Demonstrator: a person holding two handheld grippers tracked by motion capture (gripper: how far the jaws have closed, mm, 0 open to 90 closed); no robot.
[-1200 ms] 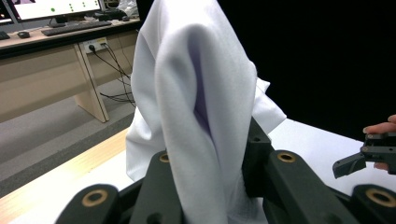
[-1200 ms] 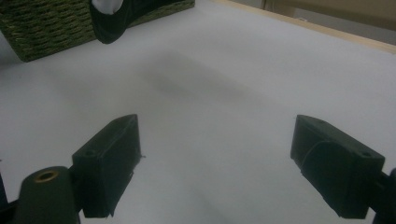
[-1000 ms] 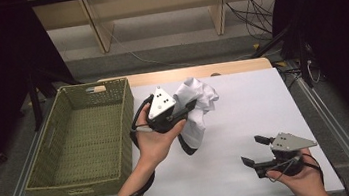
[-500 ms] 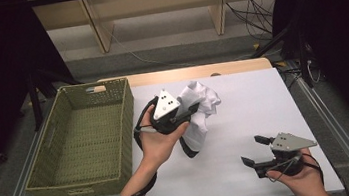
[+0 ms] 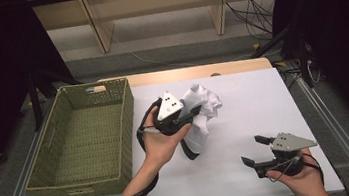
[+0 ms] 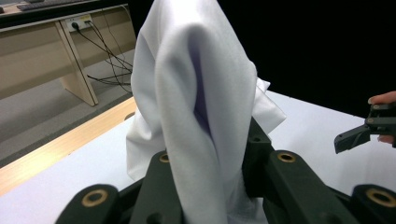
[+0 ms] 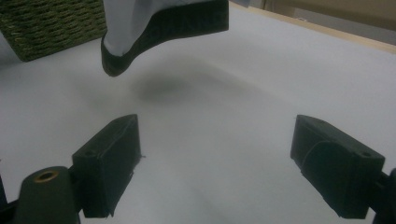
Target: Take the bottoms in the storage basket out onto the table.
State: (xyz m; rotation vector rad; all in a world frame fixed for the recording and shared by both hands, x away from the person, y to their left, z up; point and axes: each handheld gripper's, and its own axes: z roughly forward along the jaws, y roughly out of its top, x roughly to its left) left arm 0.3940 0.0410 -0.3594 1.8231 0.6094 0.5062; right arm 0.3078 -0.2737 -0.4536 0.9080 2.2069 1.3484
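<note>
A: The left gripper [image 5: 192, 113] is up off the tabletop [image 5: 260, 112] with its jaws clamped tight on a bunched white garment [image 5: 201, 109], just right of the green wicker basket [image 5: 84, 134].

B: From the left gripper view the cloth [image 6: 201, 93] piles up between the black jaws and blocks most of what lies beyond. What sort of garment it is, I can't make out; it's too crumpled.

A: There's a dark trim on it. In the right gripper view a dark-edged hem [image 7: 163, 32] hangs clear above the tabletop with its shadow below, and the top of the cloth is cut off by the frame.

B: And the right gripper [image 5: 258, 150]?

A: Jaws spread wide, nothing between them, low over the tabletop's near right corner, well apart from the basket. In its own view the two black pads [image 7: 109, 161] stand far apart over bare white surface [image 7: 224, 140].

B: That gripper also pokes in at the right edge of the left gripper view [image 6: 362, 133], with a fingertip behind it, mostly cropped.

A: The basket's inside looks bare woven bottom, though its near wall hides the closest strip.

B: The surface is a white sheet over a wooden top; a wood strip shows along the far edge [image 5: 184, 73].

A: Beyond it, grey floor, pale wooden furniture legs [image 5: 99, 31], loose cables [image 5: 246, 3], and darkness on both sides.
</note>
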